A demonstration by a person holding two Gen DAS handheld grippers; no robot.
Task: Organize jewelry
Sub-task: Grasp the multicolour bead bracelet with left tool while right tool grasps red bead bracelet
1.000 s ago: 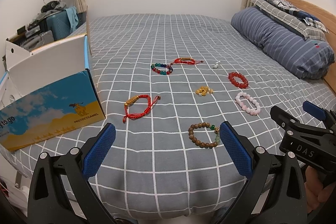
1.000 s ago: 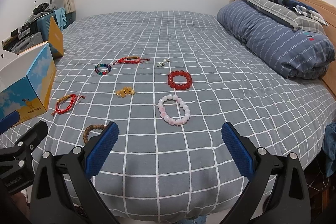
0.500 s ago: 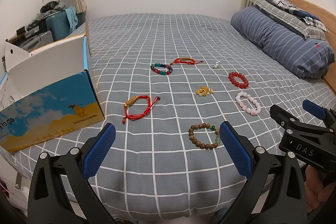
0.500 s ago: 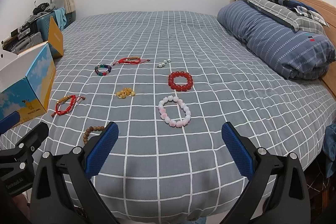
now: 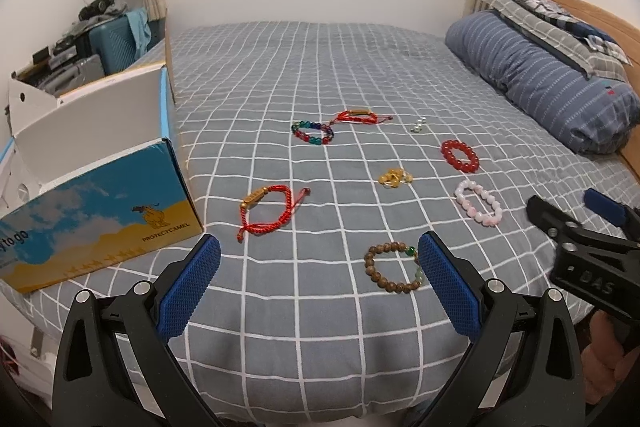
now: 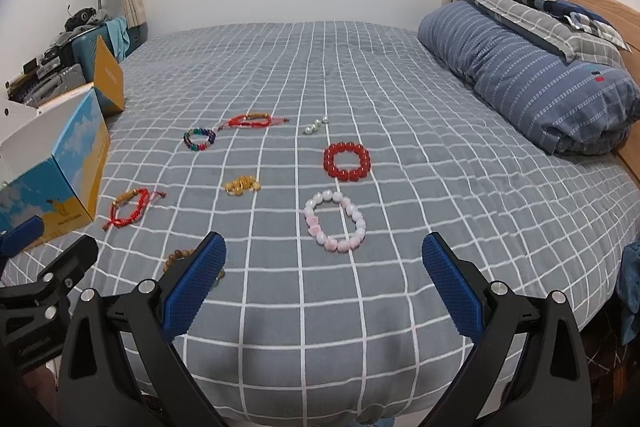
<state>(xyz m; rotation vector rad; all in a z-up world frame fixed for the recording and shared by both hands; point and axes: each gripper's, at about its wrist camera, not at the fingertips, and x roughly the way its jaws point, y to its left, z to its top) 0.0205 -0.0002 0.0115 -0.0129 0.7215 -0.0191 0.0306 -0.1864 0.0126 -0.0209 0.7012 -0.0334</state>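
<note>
Several bracelets lie spread on the grey checked bedspread (image 5: 320,67). Nearest my open left gripper (image 5: 318,279) are a brown wooden bead bracelet (image 5: 392,267) and a red cord bracelet (image 5: 268,213). Farther off lie a multicolour bead bracelet (image 5: 314,132), a second red cord bracelet (image 5: 358,116), a yellow bead cluster (image 5: 394,177) and small pearls (image 5: 418,125). My open right gripper (image 6: 322,281) hovers just short of the pink bead bracelet (image 6: 335,221), with the red bead bracelet (image 6: 347,161) beyond it. Both grippers are empty above the bed's front edge.
An open blue and yellow cardboard box (image 5: 92,203) sits on the bed's left side. A rolled blue striped duvet (image 6: 532,75) and pillows lie along the wooden headboard at right. A suitcase and clutter (image 5: 108,39) stand by the left wall.
Both grippers have shifted very slightly; the bracelets have not moved and nothing was picked up.
</note>
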